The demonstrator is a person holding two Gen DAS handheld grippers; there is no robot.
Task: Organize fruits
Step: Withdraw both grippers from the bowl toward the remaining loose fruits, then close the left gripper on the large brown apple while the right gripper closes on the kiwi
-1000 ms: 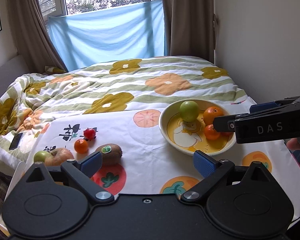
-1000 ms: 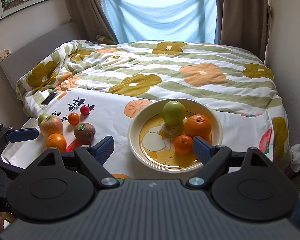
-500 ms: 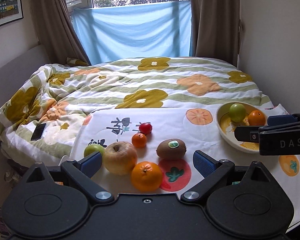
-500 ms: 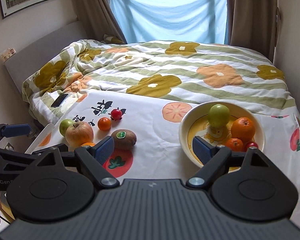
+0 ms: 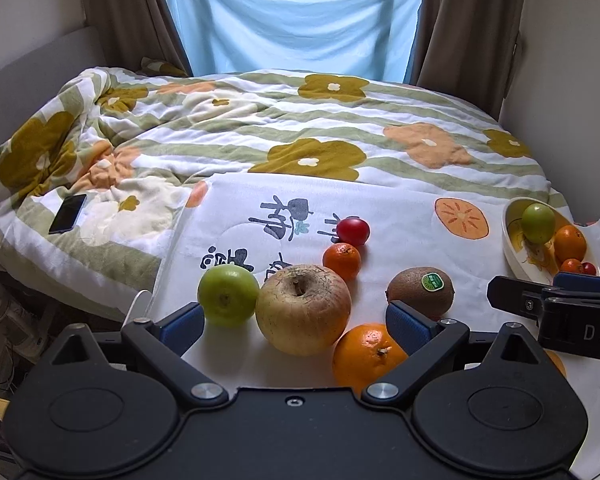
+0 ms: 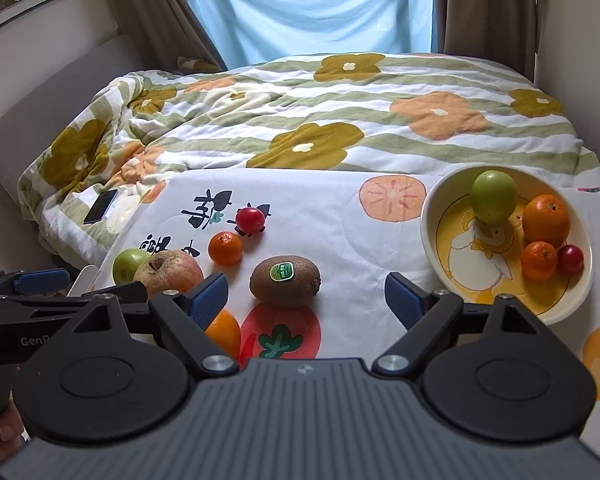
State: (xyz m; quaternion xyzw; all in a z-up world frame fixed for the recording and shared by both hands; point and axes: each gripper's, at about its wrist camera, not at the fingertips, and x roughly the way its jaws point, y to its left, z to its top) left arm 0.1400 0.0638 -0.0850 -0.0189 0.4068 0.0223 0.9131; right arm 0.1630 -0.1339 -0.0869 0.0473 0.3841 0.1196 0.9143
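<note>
Right now the left tool (image 5: 294, 320) hovers low over the near left part of the fruit-print cloth (image 5: 400, 216) spread on the bed (image 5: 260, 128), its blue-padded fingers (image 5: 180, 326) spread wide and holding nothing; between them sit a large pale apple (image 5: 303, 307) and, at about 5 o'clock from it and touching it, a big orange (image 5: 368, 354). A green apple (image 5: 228, 295) sits at 9 o'clock from the pale apple, just beside the left pad. A small mandarin (image 5: 342, 261) lies at 1 o'clock from the pale apple, with a red cherry tomato (image 5: 353, 231) just beyond it, and a stickered kiwi (image 5: 420, 292) lies at 3 o'clock. The right tool (image 6: 306, 294) is held level, pointing toward the window, its fingers (image 6: 404, 298) also spread and empty, with the kiwi (image 6: 285, 280) lying on the cloth between them. At 2 o'clock from the kiwi, the yellow-printed bowl (image 6: 432, 216) holds a green fruit (image 6: 494, 196), two oranges (image 6: 546, 220) and a small red fruit (image 6: 571, 259). A dark phone (image 6: 101, 206) rests on the flowered quilt at 10 o'clock, well apart from the fruit. The person's left hand (image 6: 2, 428) shows partly at the lower left edge of the right wrist view, gripping the left tool's handle.
</note>
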